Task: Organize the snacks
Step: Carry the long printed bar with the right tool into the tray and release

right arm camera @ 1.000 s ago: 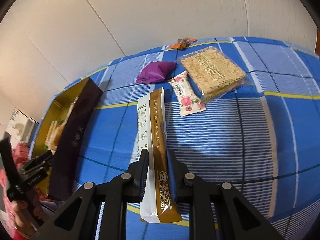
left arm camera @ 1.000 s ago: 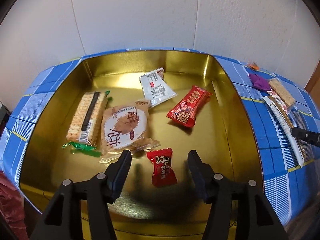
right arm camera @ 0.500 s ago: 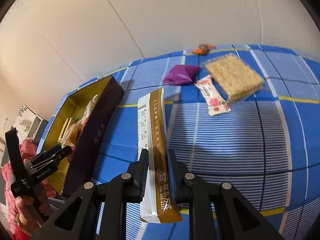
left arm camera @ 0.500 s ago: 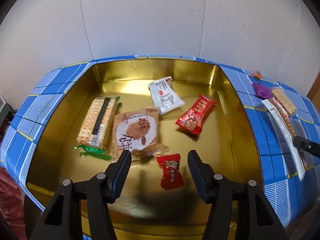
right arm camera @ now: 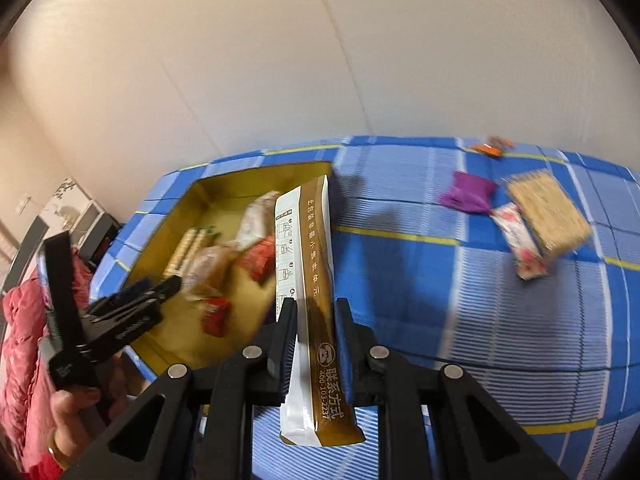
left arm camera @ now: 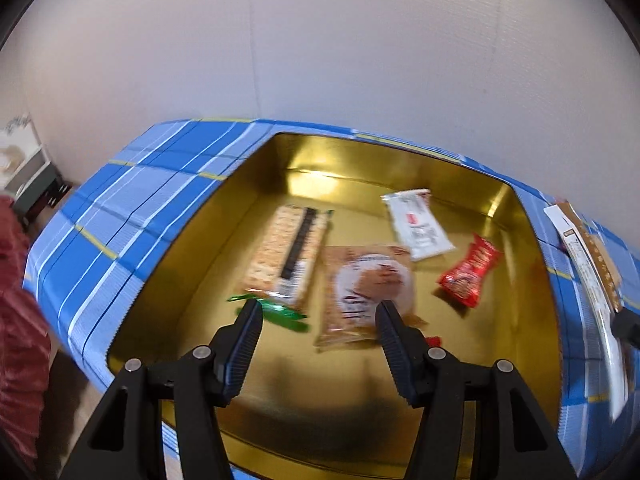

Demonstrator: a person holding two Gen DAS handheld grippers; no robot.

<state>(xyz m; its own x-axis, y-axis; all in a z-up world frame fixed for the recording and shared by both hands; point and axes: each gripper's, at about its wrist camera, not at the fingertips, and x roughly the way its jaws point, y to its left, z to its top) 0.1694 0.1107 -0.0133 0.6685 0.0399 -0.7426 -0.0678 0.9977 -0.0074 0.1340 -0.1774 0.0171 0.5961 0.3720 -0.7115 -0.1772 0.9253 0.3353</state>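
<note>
My right gripper is shut on a long white and brown snack sachet, held in the air at the right rim of the gold tin. The sachet also shows at the right edge of the left wrist view. My left gripper is open and empty above the near part of the gold tin. In the tin lie a cracker pack, a round brown biscuit pack, a white packet, a red packet and a green candy.
On the blue plaid cloth right of the tin lie a purple packet, a pink flowered packet, a clear cracker pack and an orange candy. A white wall stands behind. A red garment is at the left.
My right gripper has lifted the sachet off the cloth and carried it left to the tin's rim. My left gripper has drawn back and turned left; the small red candy is now mostly hidden.
</note>
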